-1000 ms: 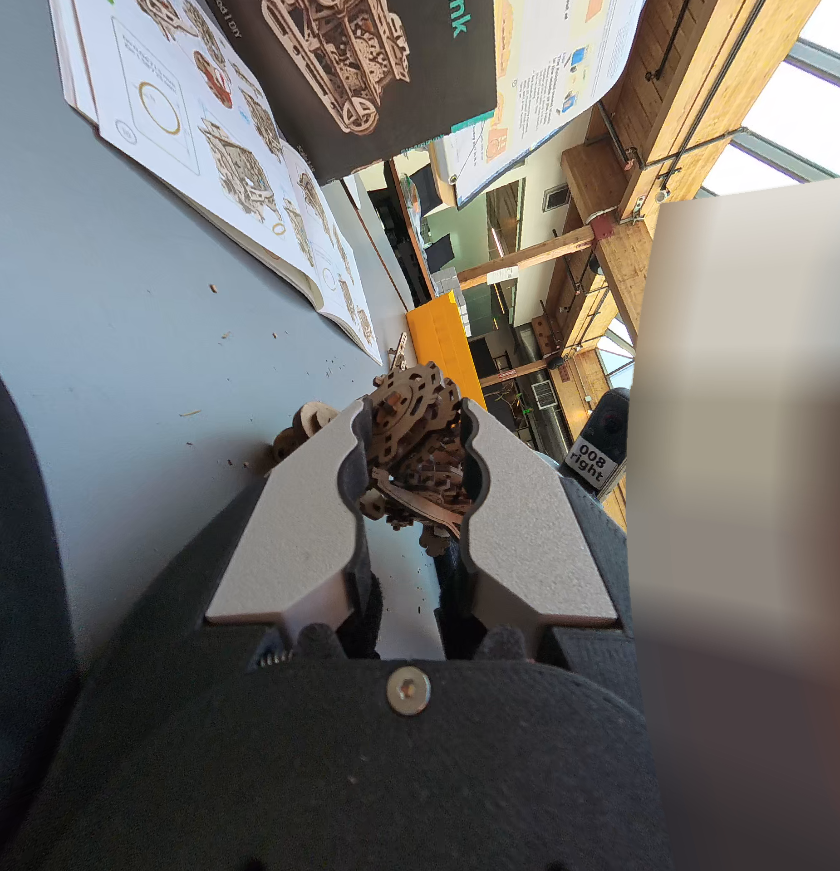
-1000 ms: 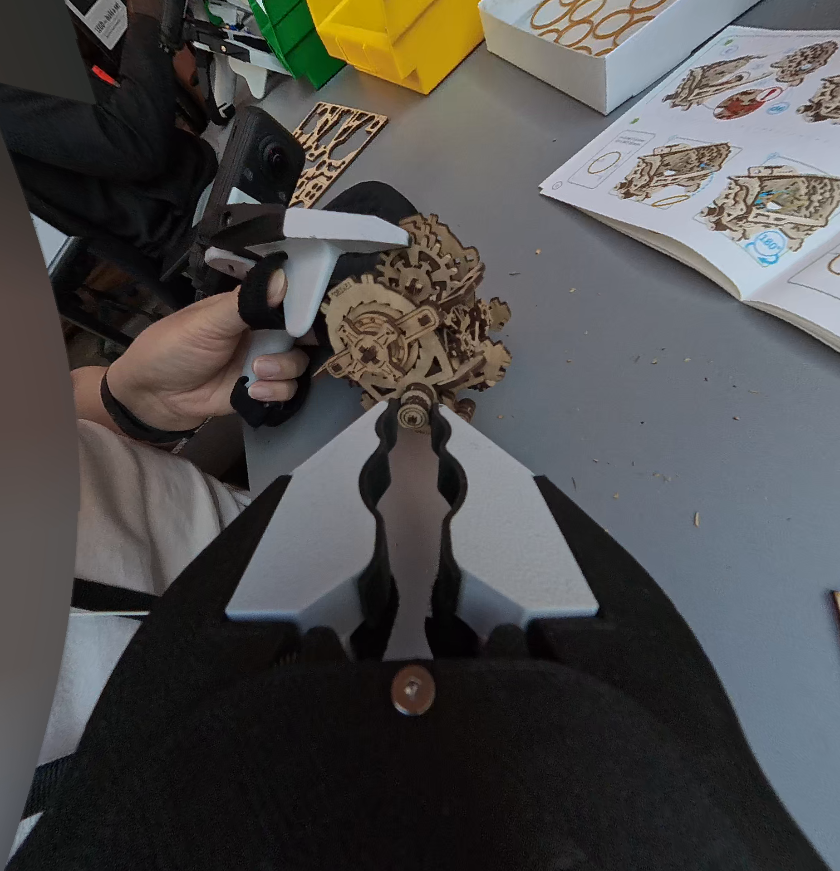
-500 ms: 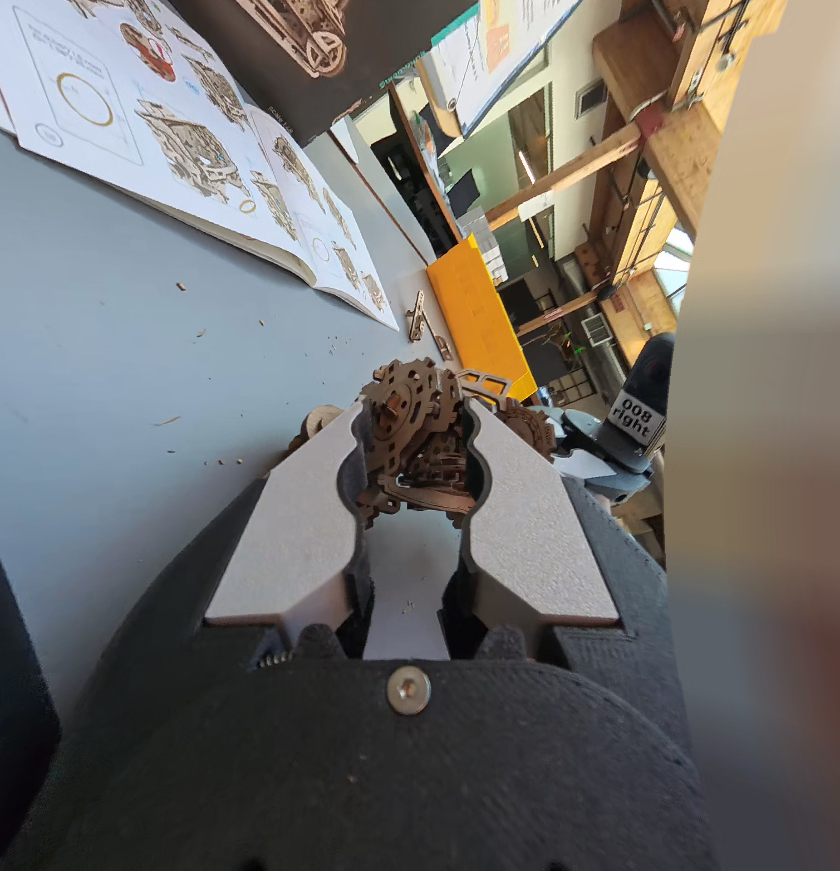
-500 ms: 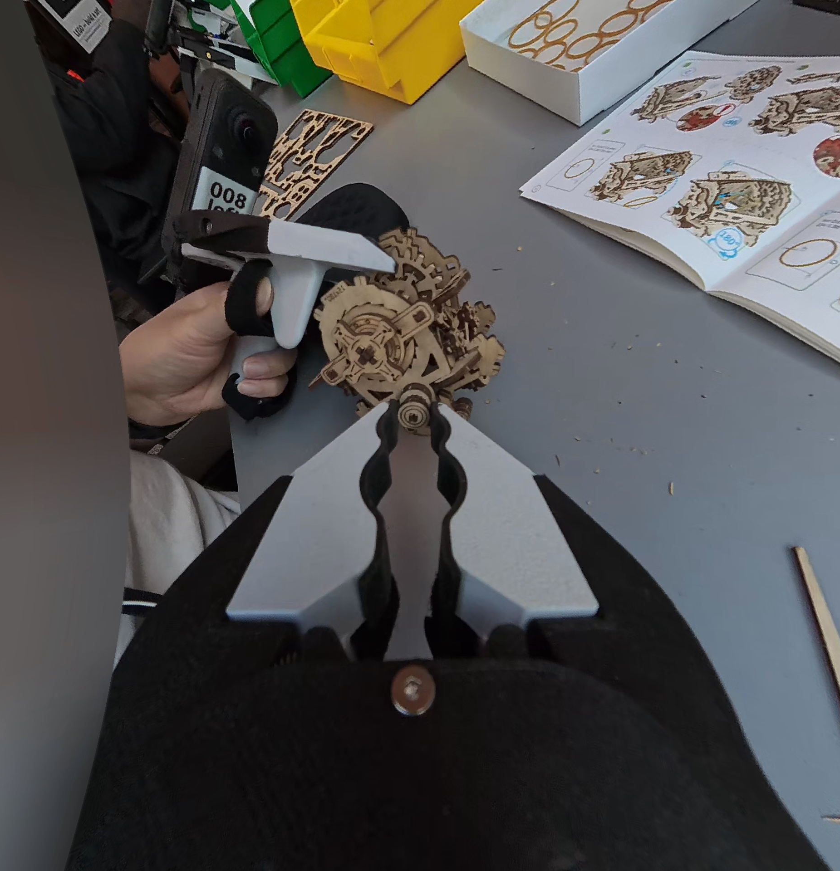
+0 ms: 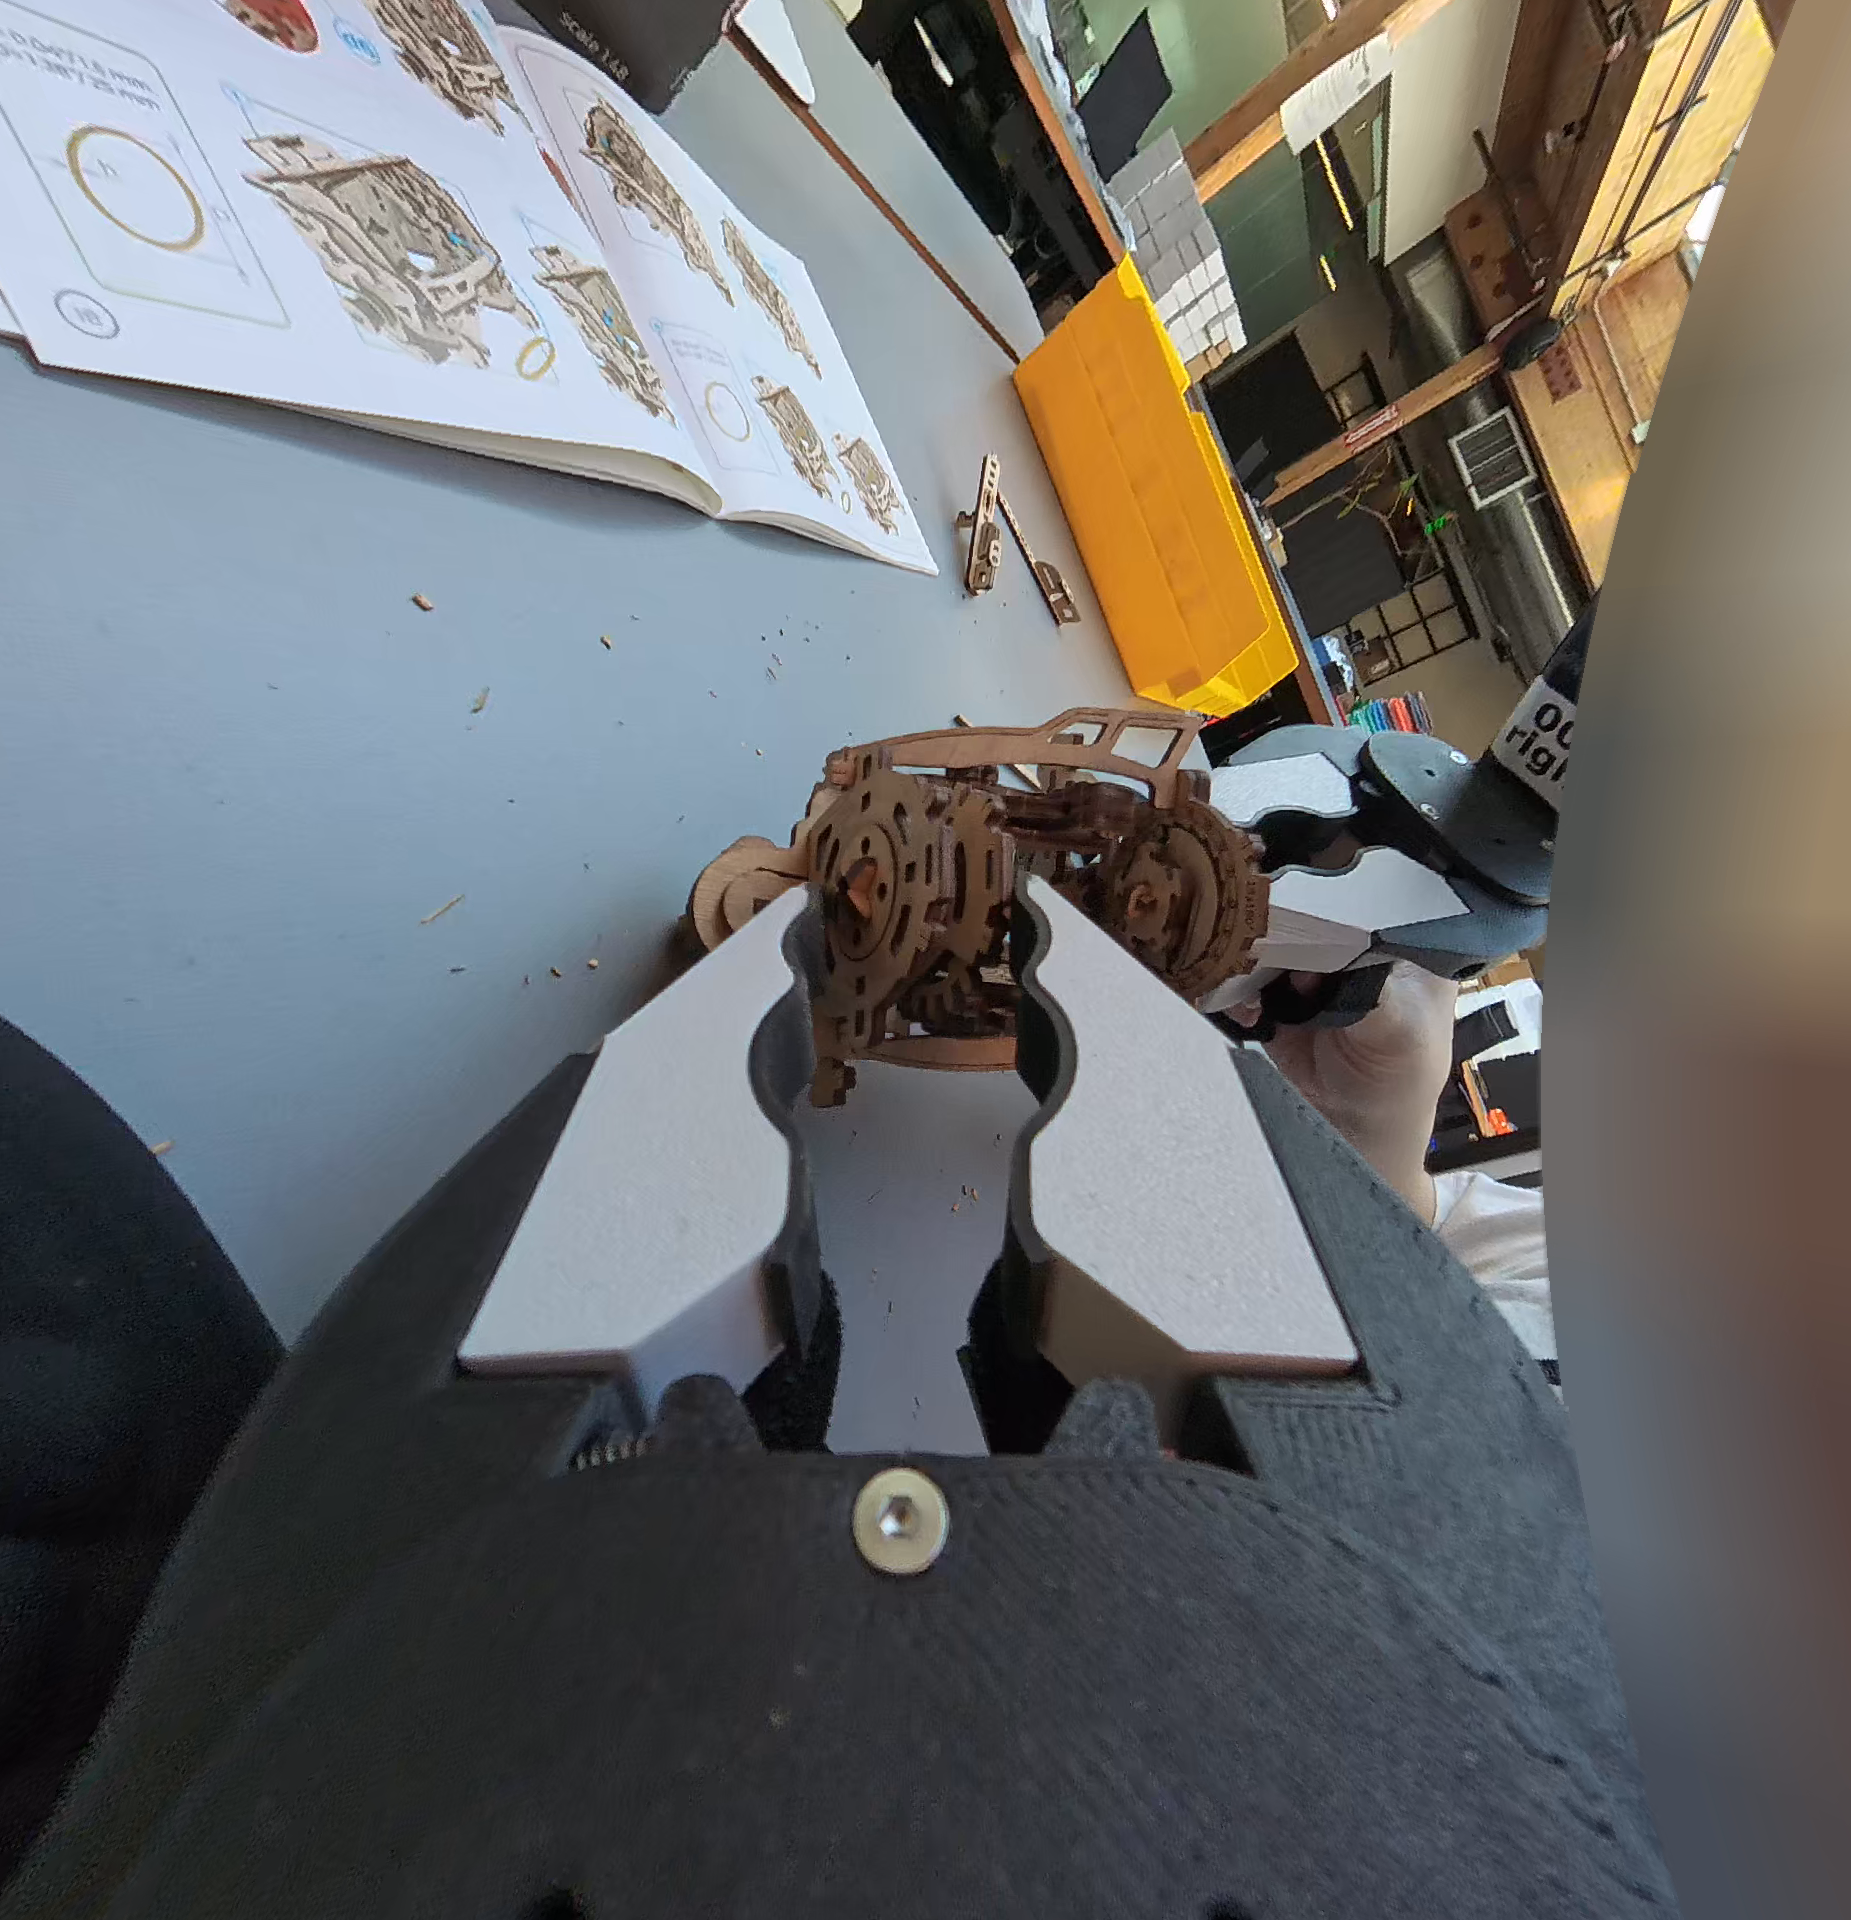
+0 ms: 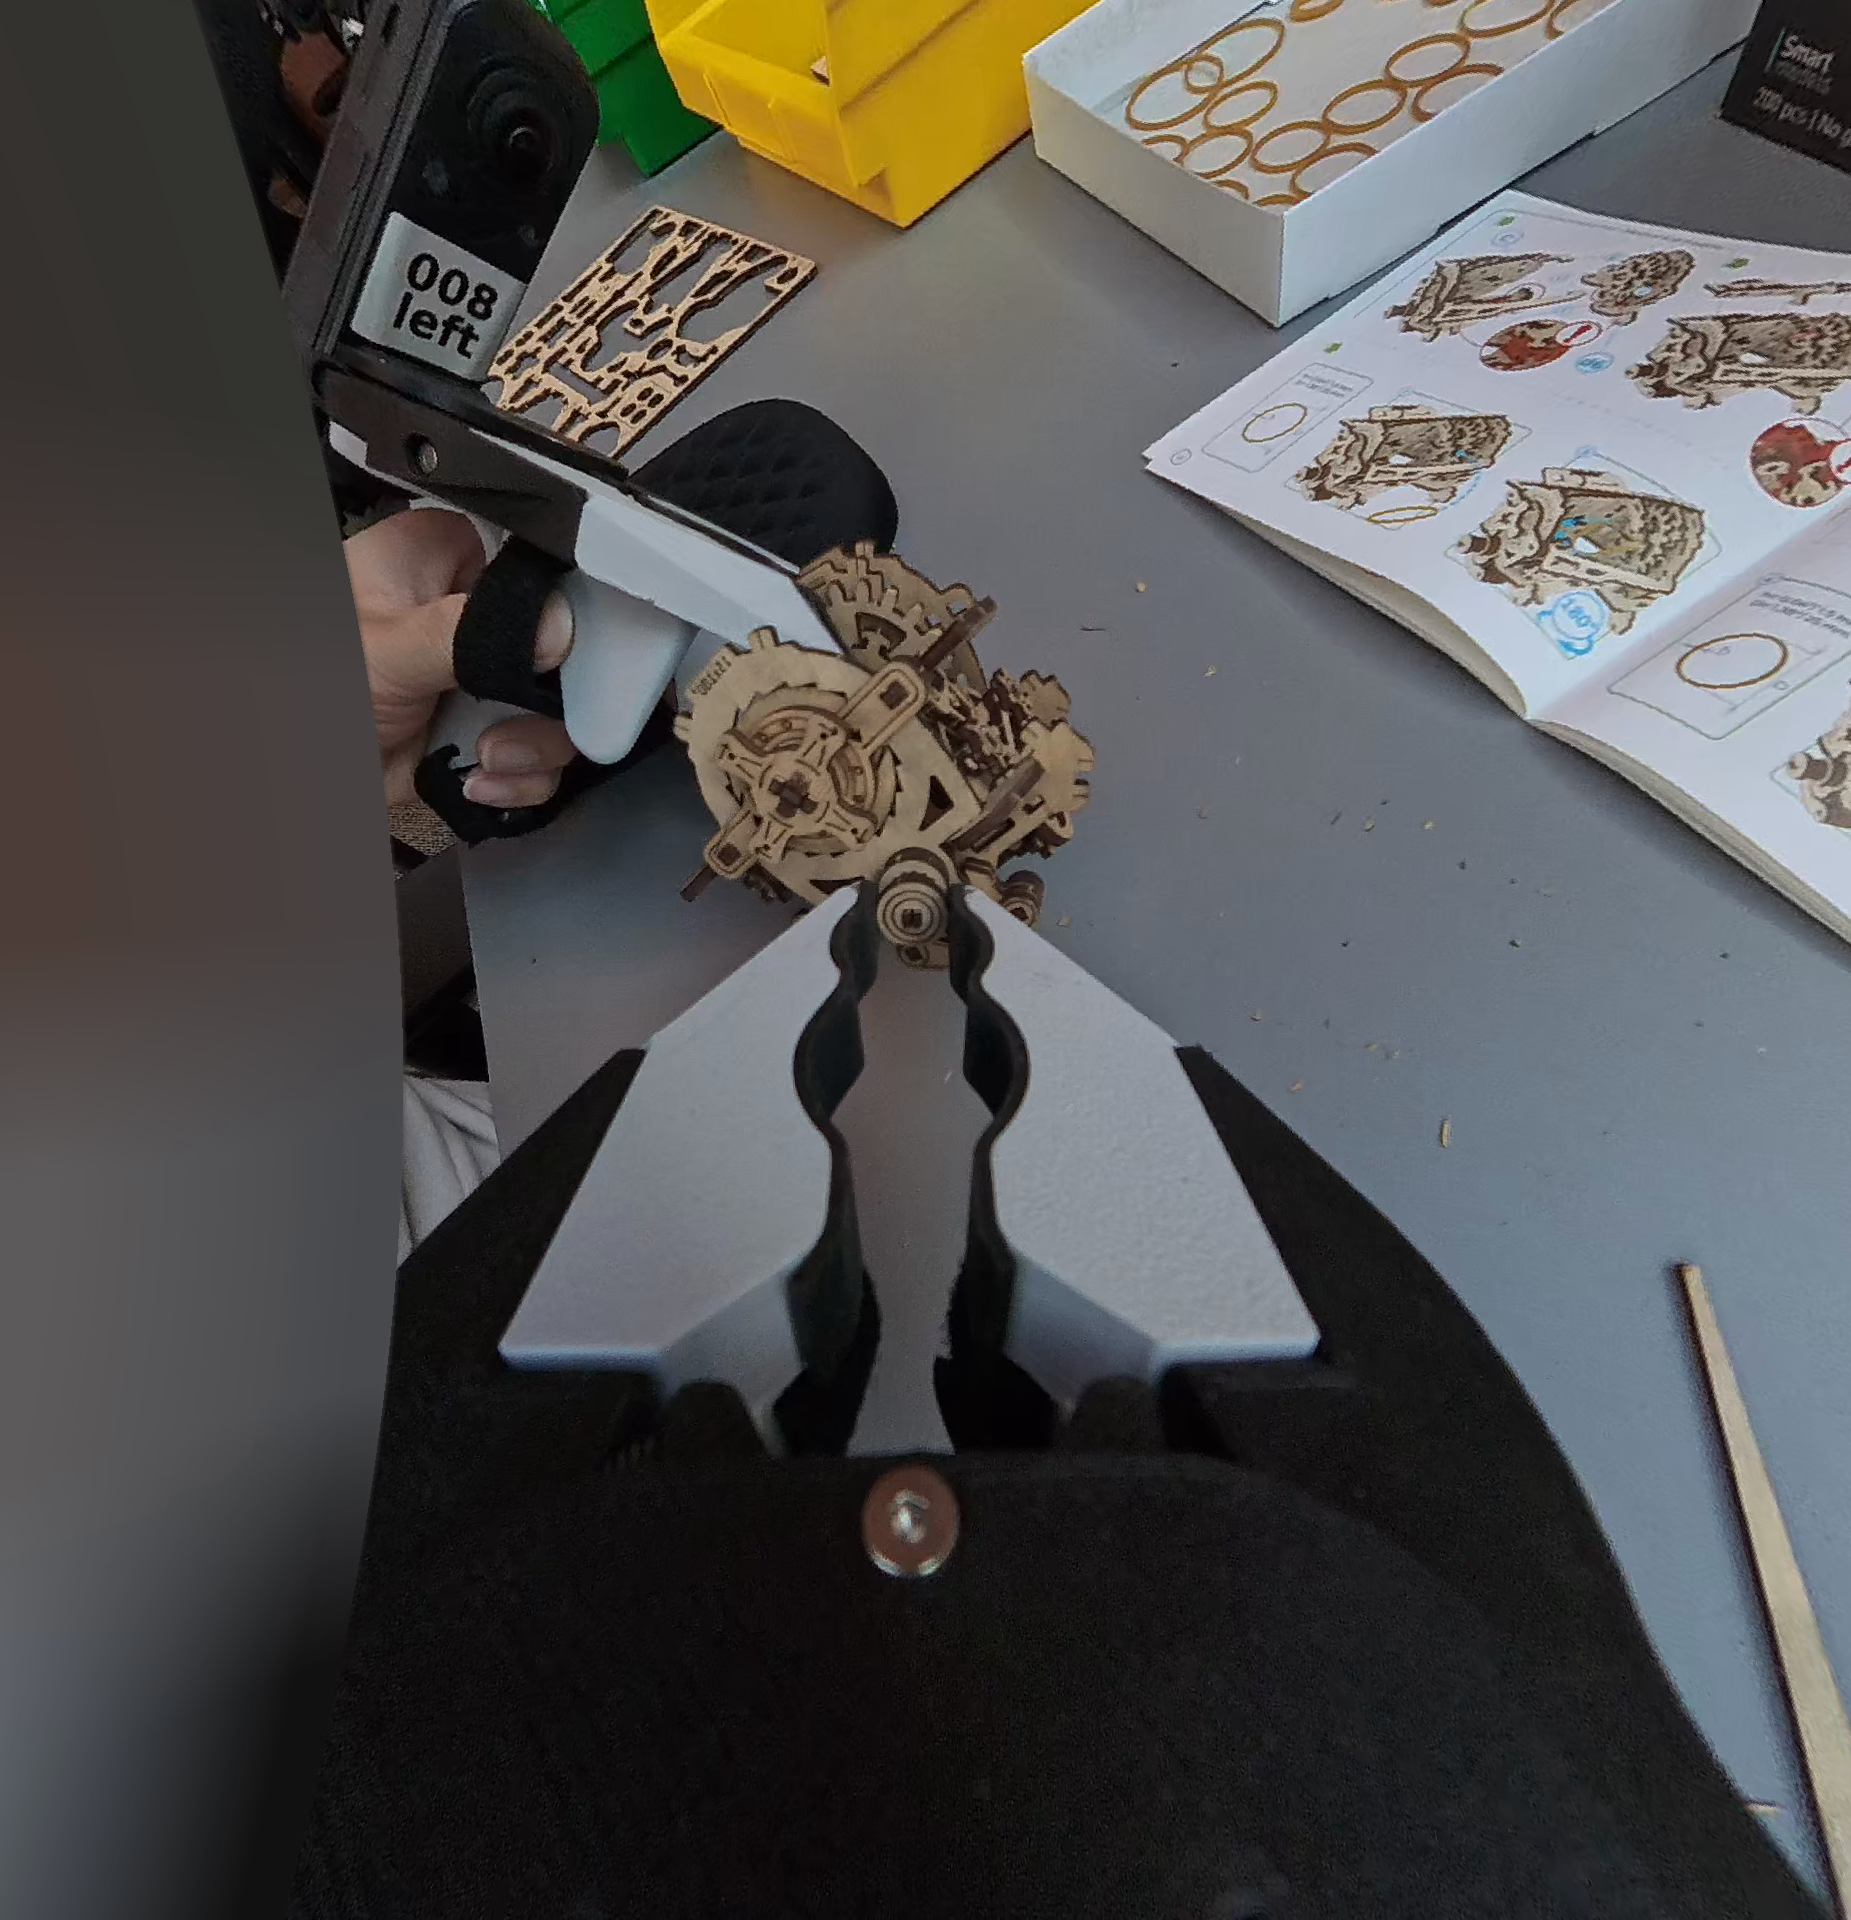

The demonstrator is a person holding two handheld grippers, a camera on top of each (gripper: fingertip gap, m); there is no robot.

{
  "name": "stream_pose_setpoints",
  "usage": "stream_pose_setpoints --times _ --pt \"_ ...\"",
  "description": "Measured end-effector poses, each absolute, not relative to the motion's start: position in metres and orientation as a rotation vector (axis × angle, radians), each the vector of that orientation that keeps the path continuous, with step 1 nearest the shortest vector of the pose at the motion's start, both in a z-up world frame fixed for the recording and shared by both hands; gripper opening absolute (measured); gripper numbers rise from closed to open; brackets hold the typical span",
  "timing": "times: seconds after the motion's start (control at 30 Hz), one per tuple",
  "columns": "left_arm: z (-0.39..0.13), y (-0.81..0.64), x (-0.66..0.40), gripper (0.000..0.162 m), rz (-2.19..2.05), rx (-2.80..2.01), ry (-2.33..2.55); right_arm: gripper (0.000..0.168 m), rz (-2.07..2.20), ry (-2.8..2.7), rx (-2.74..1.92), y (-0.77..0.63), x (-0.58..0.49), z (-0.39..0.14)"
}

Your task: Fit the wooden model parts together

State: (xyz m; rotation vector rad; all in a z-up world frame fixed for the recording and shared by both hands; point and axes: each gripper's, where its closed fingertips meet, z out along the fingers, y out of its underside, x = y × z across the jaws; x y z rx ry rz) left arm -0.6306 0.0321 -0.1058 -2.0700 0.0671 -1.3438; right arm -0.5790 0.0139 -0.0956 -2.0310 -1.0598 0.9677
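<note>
A wooden gear model [image 5: 900, 894] is held above the grey table [image 5: 277, 779] between both grippers. My left gripper [image 5: 916, 914] is shut on the model's body, one finger on each side. In the right wrist view the model [image 6: 848, 748] sits just ahead of my right gripper [image 6: 913, 896], which is shut on a small round wooden wheel [image 6: 913, 923] at the model's lower edge. The right gripper also shows in the left wrist view [image 5: 1347, 883], and the left gripper in the right wrist view [image 6: 692, 561], each held by a hand.
An open instruction booklet [image 6: 1586, 499] lies at the back right. A white box of rubber rings [image 6: 1316, 208], yellow bins [image 6: 848, 94] and a cut-out wooden sheet [image 6: 640, 312] lie behind. A thin wooden stick [image 6: 1762, 1558] lies right of my right gripper. Loose wooden parts [image 5: 994, 540] lie by a yellow bin [image 5: 1149, 499]. Across from one pair of fingers to the other is roughly 6 centimeters. The left gripper is farther from the thin wooden stick [image 6: 1762, 1558], some 20 centimeters, than the right, some 15 centimeters.
My left gripper has tilted and turned with the model, so the right gripper and the model's curved frame now show in its view. Both grips have held.
</note>
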Motion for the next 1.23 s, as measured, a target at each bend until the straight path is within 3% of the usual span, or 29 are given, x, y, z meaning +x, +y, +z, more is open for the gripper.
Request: stream_pose_setpoints --times 0.4,1.23 --pt "-0.112 0.028 -0.642 0.028 -1.283 -2.127 0.115 0.012 0.9 -1.148 -2.028 0.015 -0.593 -0.089" --pt "-0.109 0.034 -0.652 0.028 -1.638 -2.013 -0.241 0.018 0.89 -1.245 -1.96 0.023 -0.611 -0.071"
